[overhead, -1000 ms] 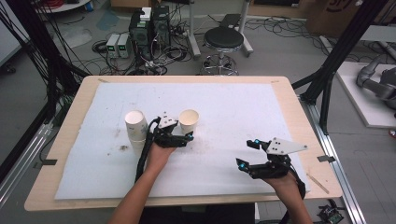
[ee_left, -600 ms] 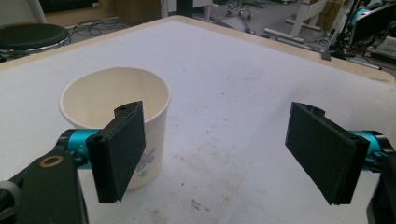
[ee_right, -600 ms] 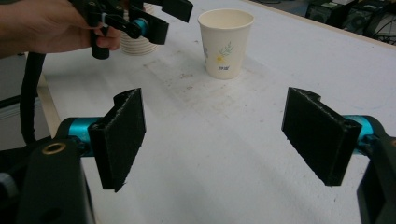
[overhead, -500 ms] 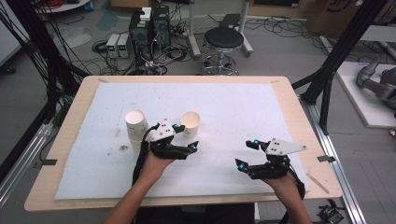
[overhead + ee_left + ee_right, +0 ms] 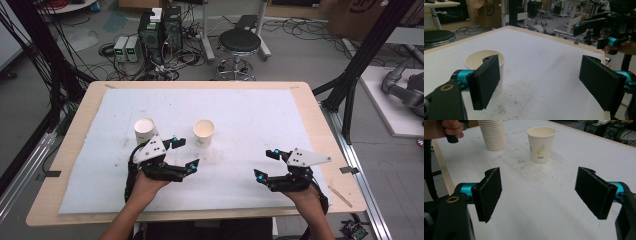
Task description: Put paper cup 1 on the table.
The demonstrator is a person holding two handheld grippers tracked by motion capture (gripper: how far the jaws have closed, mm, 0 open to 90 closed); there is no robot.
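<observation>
Paper cup (image 5: 203,133), cream with a small flower print, upright and alone on the stained white sheet (image 5: 250,110) covering the wooden table (image 5: 320,125). Ribbed stack of matching cups (image 5: 145,131) standing nearby to its left, just beyond the left gripper (image 5: 186,152). Nothing between cup and either claw. Left gripper drawn clear of the cup, jaws just widened, pads bare and gripping nothing. Right gripper (image 5: 266,164) well apart near the table's front edge, jaws wide, likewise empty.
</observation>
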